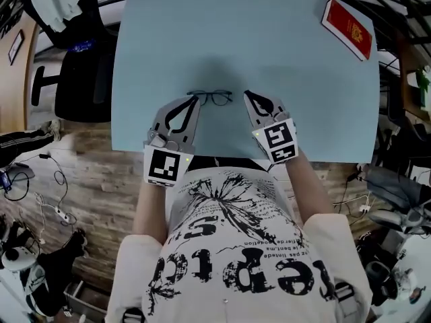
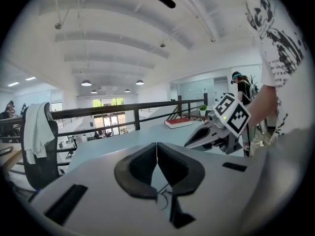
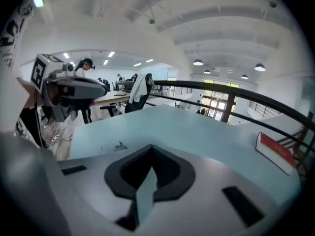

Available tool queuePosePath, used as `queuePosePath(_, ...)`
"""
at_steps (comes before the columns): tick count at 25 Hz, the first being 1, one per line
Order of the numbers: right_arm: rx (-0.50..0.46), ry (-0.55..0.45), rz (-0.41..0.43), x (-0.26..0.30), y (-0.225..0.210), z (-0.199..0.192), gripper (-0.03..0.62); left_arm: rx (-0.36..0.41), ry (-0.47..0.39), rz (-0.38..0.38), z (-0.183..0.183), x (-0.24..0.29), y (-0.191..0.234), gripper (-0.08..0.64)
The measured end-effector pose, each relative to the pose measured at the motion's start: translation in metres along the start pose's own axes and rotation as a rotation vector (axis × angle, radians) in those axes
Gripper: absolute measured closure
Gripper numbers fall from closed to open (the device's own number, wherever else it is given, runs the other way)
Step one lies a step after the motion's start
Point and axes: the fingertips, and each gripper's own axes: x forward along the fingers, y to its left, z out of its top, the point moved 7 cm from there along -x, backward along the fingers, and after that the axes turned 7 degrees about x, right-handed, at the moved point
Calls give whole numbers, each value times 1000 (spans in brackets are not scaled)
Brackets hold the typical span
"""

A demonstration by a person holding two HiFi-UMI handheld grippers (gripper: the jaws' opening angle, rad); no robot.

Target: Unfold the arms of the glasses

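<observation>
- The glasses (image 1: 210,98), thin and dark-framed, lie on the pale blue table (image 1: 269,52) near its front edge, between the two gripper tips. From the head view I cannot tell whether the arms are folded.
- The left gripper (image 1: 196,97) has its tip at the left end of the glasses. Whether it touches them cannot be made out.
- In the left gripper view, the left gripper's (image 2: 156,144) jaws are pressed together with nothing pinched at the tips. A bit of the thin wire frame (image 2: 161,196) shows through the gap lower down.
- The right gripper (image 1: 246,93) points at the table just right of the glasses, clear of them.
- In its own view the right gripper's (image 3: 151,147) jaws are also closed on nothing, and the glasses (image 3: 119,145) sit on the table to the left.
- A red book (image 1: 347,28) lies at the far right corner, well apart from the glasses.
- An office chair (image 2: 39,146) with a pale garment draped over it stands beyond the table's left side.
</observation>
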Motion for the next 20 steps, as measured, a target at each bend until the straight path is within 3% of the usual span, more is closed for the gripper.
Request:
queuePosePath(3,-40,128,30,28,-5,-19,581,-11,35,-47,-16,11,4,541)
queuePosePath(7,-134,285,95,53,-5,-38,578,-46,58,-55,-35,20,10,541)
queuePosePath(10,-248,386,153,66,-5,-48,500,-76,49,-61,-45,25,11,541)
queuePosePath(15,-423,470,242,83,-3,-55,499,-107,84,-70,-62,26,13,541)
queuePosePath(20,-508,511,341,94,4,-51,500,-125,139,-76,-80,26,16,541)
